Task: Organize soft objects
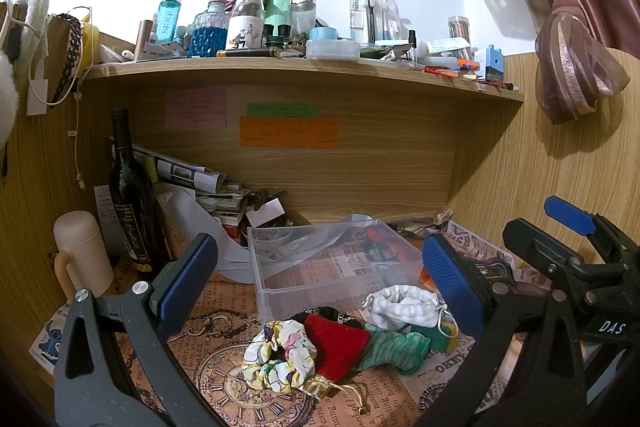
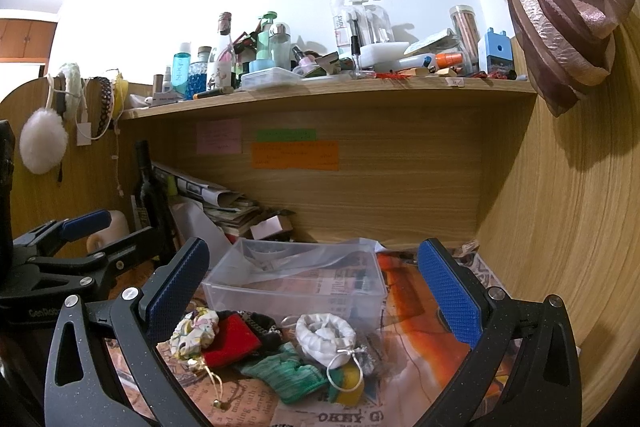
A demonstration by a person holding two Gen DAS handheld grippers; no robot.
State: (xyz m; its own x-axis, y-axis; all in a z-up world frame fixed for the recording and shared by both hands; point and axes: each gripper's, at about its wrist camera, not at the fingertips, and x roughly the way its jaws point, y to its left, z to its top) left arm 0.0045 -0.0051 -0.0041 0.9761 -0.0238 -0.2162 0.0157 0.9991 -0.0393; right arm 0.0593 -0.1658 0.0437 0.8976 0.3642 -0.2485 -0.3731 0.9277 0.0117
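Note:
A pile of soft things lies on the desk in front of a clear plastic box [image 1: 280,291] [image 2: 296,297]: a floral scrunchie [image 1: 276,355] [image 2: 194,331], a red cloth piece [image 1: 336,347] [image 2: 232,345], a green knit piece [image 1: 392,347] [image 2: 288,375], a white drawstring pouch [image 1: 400,307] [image 2: 326,337] and a yellow-green pouch [image 2: 346,383]. My left gripper [image 1: 320,283] is open and empty above the pile. My right gripper [image 2: 312,287] is open and empty, also above the pile; it shows at the right in the left wrist view [image 1: 560,227].
A dark wine bottle [image 1: 130,195], a cream mug [image 1: 82,255] and stacked papers [image 1: 200,183] stand at the back left. A cluttered shelf [image 1: 304,71] hangs above. Wooden walls [image 2: 560,227] close the right side. A curtain [image 1: 568,47] hangs at upper right.

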